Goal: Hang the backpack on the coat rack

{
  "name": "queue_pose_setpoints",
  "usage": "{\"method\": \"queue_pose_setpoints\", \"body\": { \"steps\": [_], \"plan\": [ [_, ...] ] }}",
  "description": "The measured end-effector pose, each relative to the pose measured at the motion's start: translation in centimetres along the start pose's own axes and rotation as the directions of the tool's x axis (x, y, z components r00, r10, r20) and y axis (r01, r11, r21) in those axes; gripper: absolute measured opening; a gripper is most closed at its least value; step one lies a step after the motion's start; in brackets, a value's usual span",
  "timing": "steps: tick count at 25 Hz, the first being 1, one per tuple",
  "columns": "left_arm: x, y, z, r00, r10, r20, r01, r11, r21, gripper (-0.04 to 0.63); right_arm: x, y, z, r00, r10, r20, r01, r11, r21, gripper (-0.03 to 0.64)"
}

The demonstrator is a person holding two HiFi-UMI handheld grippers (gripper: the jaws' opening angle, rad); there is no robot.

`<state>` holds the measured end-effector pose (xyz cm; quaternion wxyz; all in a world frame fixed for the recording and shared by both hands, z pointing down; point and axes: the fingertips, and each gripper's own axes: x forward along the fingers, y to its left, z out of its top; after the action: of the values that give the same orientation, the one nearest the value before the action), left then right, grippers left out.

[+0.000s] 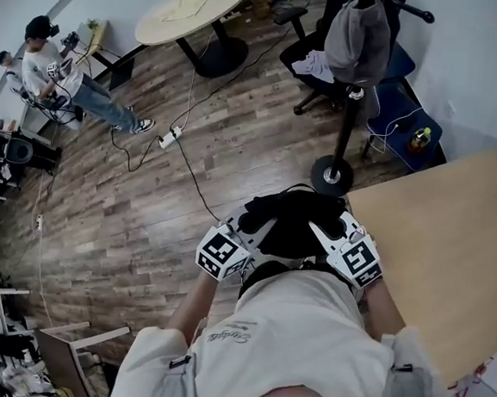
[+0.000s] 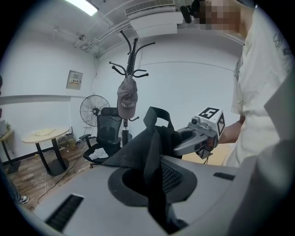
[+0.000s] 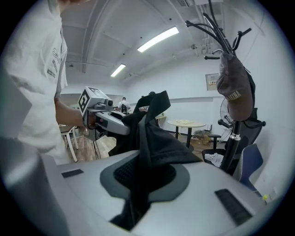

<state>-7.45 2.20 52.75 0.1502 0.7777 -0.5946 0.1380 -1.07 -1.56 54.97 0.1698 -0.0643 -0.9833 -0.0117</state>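
A black backpack hangs in the air between my two grippers, close in front of me. My left gripper is shut on a fold of its fabric and strap. On the other side my right gripper is shut on the fabric. The coat rack stands just ahead on a round base, with a grey cap hanging on it. In the left gripper view the rack and cap rise beyond the bag; in the right gripper view the rack stands at the upper right.
A wooden table lies to my right. A black office chair and a blue chair stand by the rack. Farther off are a round table, a floor cable with power strip, and people at the far left.
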Motion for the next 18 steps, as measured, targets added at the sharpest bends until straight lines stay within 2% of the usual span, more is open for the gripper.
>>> {"method": "queue_pose_setpoints", "body": {
  "steps": [6,11,15,18],
  "plan": [
    [3.3,2.1,2.1,0.999,-0.045,0.014,0.045,0.999,0.005,0.041,0.1,-4.1,0.8,0.998,-0.056,-0.033,0.056,0.998,0.012,0.037],
    [5.8,5.0,2.5,0.993,-0.118,-0.011,0.119,0.993,0.022,0.041,2.0,-6.7,0.4,0.992,-0.114,-0.048,0.118,0.991,0.071,0.037],
    [7.6,7.2,3.1,0.98,-0.198,-0.031,0.199,0.979,0.043,0.04,3.3,-8.9,0.5,0.982,-0.18,-0.061,0.186,0.975,0.119,0.037],
    [8.5,8.3,3.8,0.961,-0.273,-0.049,0.276,0.959,0.07,0.041,3.6,-9.9,0.9,0.971,-0.233,-0.062,0.24,0.958,0.16,0.037]
  ]
}}
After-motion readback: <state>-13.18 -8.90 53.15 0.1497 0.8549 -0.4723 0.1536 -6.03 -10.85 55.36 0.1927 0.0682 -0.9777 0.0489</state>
